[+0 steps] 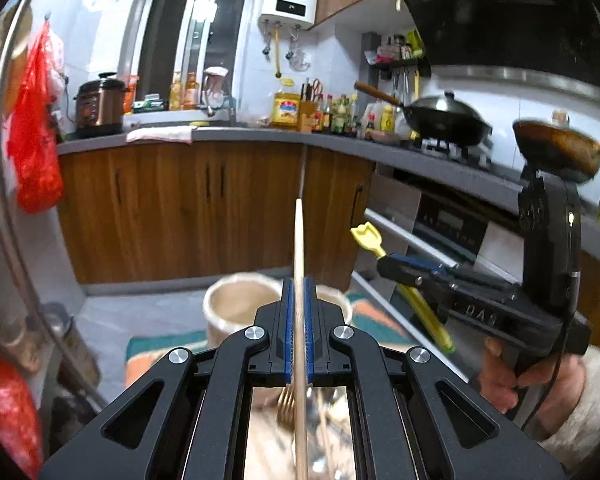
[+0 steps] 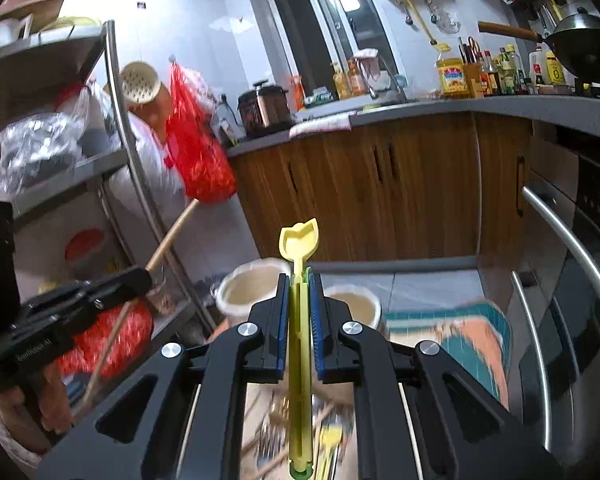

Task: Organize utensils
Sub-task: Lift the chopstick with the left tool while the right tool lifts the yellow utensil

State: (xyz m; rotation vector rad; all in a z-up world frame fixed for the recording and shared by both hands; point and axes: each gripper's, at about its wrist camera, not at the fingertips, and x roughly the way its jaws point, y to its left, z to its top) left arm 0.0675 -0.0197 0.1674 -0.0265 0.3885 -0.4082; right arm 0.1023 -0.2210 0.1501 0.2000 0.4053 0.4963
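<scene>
My left gripper is shut on a wooden chopstick that stands upright between its pads. My right gripper is shut on a yellow plastic utensil with a tulip-shaped end. The right gripper also shows in the left wrist view, to the right, holding the yellow utensil. The left gripper shows in the right wrist view at the left, with the chopstick. Two cream holder cups stand just below and beyond both grippers. More utensils lie blurred beneath the jaws.
A teal and orange mat lies under the cups. Wooden cabinets and a grey counter run across the back. An oven with metal handles is on the right. A metal shelf rack with red bags stands on the left.
</scene>
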